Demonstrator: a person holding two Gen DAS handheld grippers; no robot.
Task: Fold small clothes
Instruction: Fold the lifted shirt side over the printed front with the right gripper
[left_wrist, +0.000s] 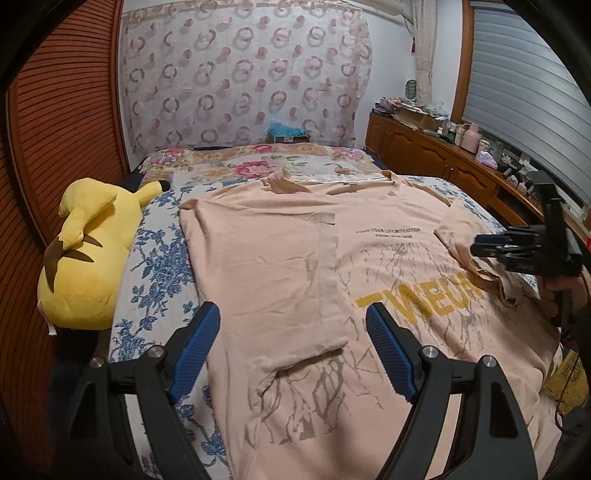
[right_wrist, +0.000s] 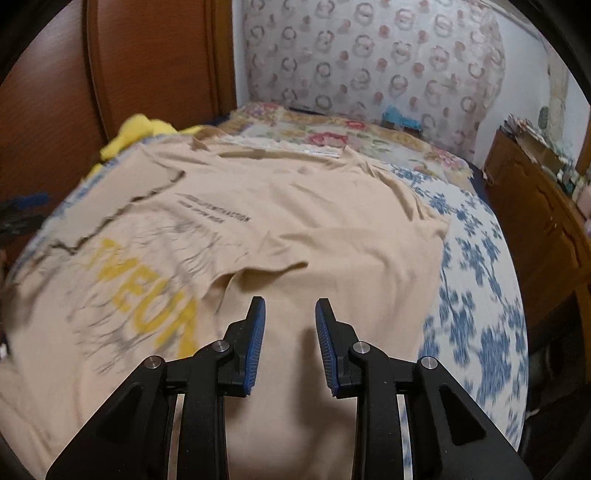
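Your shirt (left_wrist: 280, 258) is peach-beige, with yellow block lettering (left_wrist: 417, 297), small dark text above it and a grey branching crack print. Bed sheet (left_wrist: 155, 266) under it: white with blue floral pattern. Far blanket (left_wrist: 255, 162): cream with pink and yellow flowers. Plush toy (left_wrist: 85, 251) on your left is bright yellow with brown stripes and a black ear tip. Curtain (left_wrist: 243, 74) is pale with brownish ring motifs. Both your hand-held grippers, left (left_wrist: 293, 349) and right (right_wrist: 290, 345): black frames, blue ribbed pads (left_wrist: 194, 345).
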